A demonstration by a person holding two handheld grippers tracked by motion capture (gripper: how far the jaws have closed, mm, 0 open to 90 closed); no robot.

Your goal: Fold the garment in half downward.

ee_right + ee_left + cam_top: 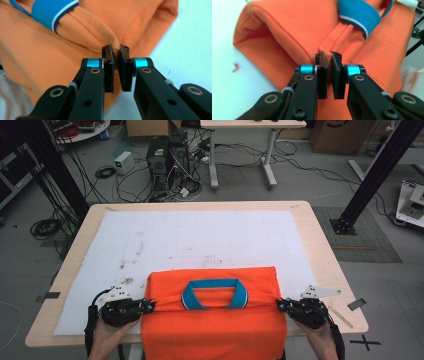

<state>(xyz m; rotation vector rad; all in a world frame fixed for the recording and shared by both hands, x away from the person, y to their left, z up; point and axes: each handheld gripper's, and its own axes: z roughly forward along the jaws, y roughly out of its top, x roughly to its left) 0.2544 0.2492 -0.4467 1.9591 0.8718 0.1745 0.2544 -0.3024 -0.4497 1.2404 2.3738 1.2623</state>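
Folding is looking partly done: the orange shirt is lying on the white sheet at the near edge of the table, its far part already doubled over, its near part hanging off the edge. The left gripper and right gripper are each pinching a shoulder fold between nearly closed jaws. Judging by this, a further fold is remaining. The knit fabric is showing a blue collar with a white stripe.
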